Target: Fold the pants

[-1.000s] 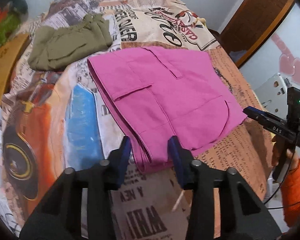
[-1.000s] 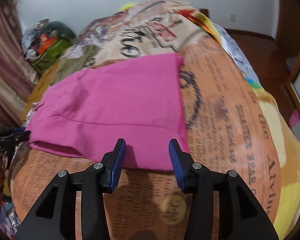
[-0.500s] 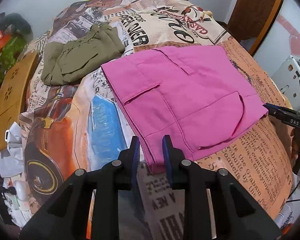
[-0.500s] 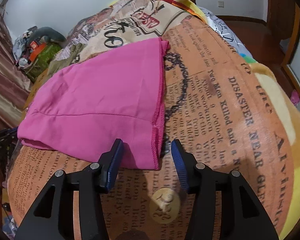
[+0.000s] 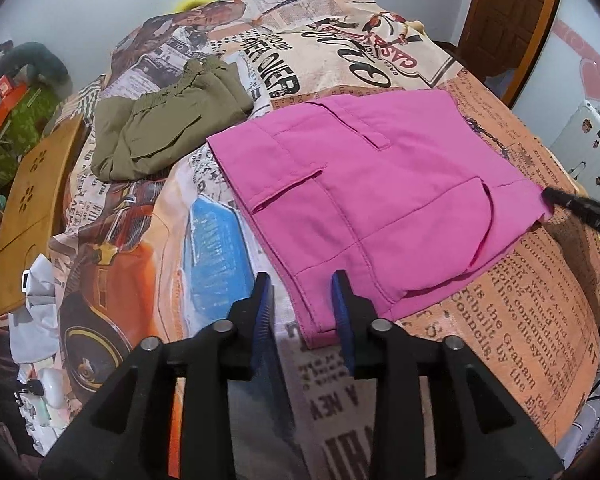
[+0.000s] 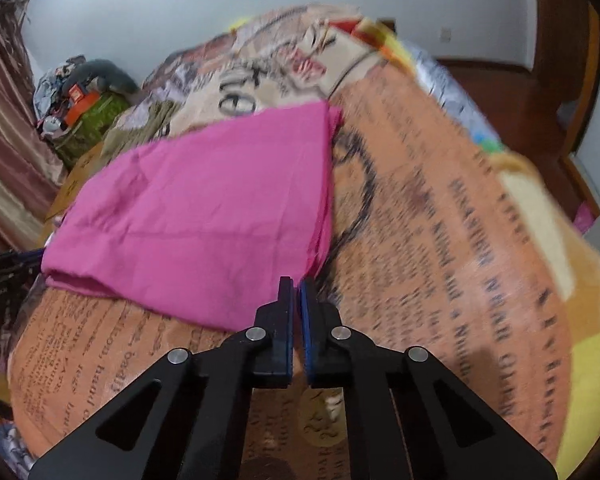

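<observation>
The pink pants [image 5: 372, 200] lie folded flat on the printed bedspread [image 5: 500, 312]; they also show in the right wrist view [image 6: 204, 216]. My left gripper [image 5: 300, 292] is open, its fingers straddling the pants' near corner just above the cloth. My right gripper [image 6: 296, 292] is shut and empty, its tips just short of the pants' near right corner. Its black tip shows in the left wrist view [image 5: 572, 204] at the pants' right edge.
Olive green pants [image 5: 164, 128] lie folded at the back left of the bed. A wooden board [image 5: 32, 208] and clutter sit off the left edge. A wooden door [image 5: 508, 20] stands at the back right.
The right gripper has closed from wide open and shifted toward the pants' right corner. The left gripper narrowed, then opened again, and pulled back slightly from the near corner.
</observation>
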Tool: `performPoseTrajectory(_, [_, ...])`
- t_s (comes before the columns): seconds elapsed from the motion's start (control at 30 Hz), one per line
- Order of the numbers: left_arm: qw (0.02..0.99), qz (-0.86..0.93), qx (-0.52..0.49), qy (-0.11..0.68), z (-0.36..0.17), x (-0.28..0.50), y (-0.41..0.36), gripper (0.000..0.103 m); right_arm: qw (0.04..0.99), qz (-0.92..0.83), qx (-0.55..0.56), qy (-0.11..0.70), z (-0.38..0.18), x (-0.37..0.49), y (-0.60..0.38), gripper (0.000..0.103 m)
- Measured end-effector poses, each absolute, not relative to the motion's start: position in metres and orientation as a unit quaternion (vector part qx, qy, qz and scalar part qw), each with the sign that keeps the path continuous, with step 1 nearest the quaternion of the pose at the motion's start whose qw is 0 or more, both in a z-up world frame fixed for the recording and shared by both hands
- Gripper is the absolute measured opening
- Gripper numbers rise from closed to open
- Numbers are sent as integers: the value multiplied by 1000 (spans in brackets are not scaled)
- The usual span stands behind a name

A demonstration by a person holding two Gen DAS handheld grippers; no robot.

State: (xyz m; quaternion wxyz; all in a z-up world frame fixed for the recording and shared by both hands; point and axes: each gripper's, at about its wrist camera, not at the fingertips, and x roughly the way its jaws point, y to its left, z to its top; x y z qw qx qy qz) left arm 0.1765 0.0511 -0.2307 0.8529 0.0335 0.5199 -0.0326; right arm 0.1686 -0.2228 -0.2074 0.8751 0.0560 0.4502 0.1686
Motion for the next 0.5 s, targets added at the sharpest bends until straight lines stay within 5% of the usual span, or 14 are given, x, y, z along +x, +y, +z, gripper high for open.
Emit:
performPoseTrajectory(0.23, [848, -35, -8, 530, -231, 180, 66, 46, 870, 165, 49, 463, -203, 177, -227, 2])
performPoseTrajectory(0.4, [837, -36, -60, 543, -226, 180, 75, 45, 853, 166, 92, 486, -214, 170, -229, 23])
performPoseTrajectory(0.5, [834, -45, -78, 545, -221, 177, 74, 45, 843, 166, 99, 502, -223, 168, -227, 24])
